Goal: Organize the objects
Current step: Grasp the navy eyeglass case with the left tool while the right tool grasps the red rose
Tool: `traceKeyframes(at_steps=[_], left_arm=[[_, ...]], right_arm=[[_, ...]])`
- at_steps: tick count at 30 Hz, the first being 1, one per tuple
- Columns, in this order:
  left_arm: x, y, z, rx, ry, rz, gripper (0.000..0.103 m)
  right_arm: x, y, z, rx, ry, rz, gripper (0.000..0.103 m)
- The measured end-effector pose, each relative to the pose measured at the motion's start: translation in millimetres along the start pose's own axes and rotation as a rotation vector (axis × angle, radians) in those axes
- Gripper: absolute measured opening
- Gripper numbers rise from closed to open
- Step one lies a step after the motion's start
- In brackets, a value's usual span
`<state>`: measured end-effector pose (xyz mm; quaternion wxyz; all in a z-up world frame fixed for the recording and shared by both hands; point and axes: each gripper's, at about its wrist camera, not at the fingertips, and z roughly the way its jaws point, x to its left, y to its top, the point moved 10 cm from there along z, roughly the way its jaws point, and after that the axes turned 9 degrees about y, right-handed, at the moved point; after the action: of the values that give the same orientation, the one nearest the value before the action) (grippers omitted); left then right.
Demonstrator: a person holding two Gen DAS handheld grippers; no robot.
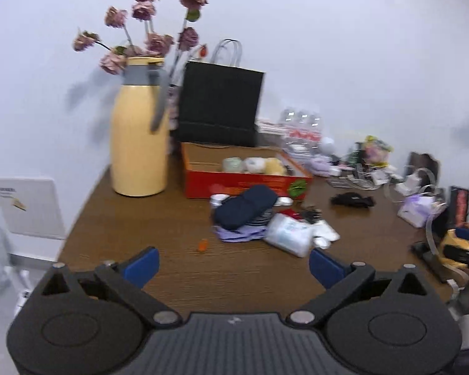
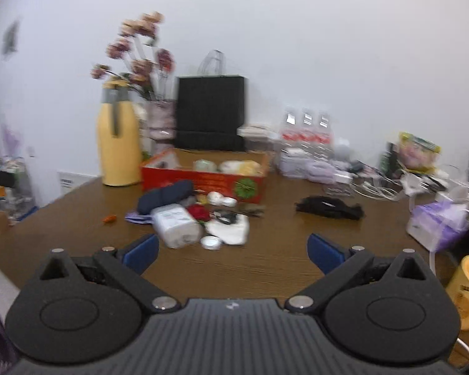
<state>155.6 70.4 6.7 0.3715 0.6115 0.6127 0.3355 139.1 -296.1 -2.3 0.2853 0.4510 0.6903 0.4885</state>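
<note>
A red cardboard box (image 1: 244, 184) (image 2: 203, 184) with several pale round items inside stands at the back of the brown table (image 1: 134, 243) (image 2: 265, 268). In front of it lies a heap: a dark blue pouch (image 1: 245, 206) (image 2: 164, 198), a white tissue pack (image 1: 289, 239) (image 2: 176, 225), a purple cloth (image 1: 237, 236), a red item (image 2: 198, 212), a white cloth (image 2: 231, 231) and a small round tin (image 2: 211, 242). My left gripper (image 1: 233, 265) hovers open, short of the heap. My right gripper (image 2: 233, 254) is open too, nothing between its blue pads.
A yellow jug (image 1: 139, 143) (image 2: 118, 147), dried roses (image 1: 153, 25) and a black paper bag (image 1: 219, 106) (image 2: 209, 112) stand at the back. Water bottles (image 1: 301, 132), a black cloth (image 1: 353, 200) (image 2: 328, 207), a tiny orange bit (image 1: 202, 245) and right-hand clutter lie around. A yellow mug (image 2: 467, 290) sits near right.
</note>
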Motion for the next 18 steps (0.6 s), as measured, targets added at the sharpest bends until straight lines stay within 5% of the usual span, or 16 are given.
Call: traceKeyframes(at_steps=[3,6,8,13,18], left_arm=[[-7,-9,21,0.016,0.02,0.033,0.103],[-25,-16,50,-0.016,-0.11,0.056,0.103],[-36,-19,75,-0.003,-0.142,0.049,0.102],[-56,-2,138,-0.013,-0.134,0.086,0.101],[-66,17,219,0.048,-0.071,0.266,0.102]], right_arm=[[9,-2,17,0.006,-0.007,-0.021,0.103],[18,-7,43,0.026,0.011,-0.057,0.103],[18,-12,64,0.047,0.033,-0.035,0.091],[11,-8,129,0.091,0.06,0.066,0.079],[6,1,193,0.135,0.07,0.043,0.072]])
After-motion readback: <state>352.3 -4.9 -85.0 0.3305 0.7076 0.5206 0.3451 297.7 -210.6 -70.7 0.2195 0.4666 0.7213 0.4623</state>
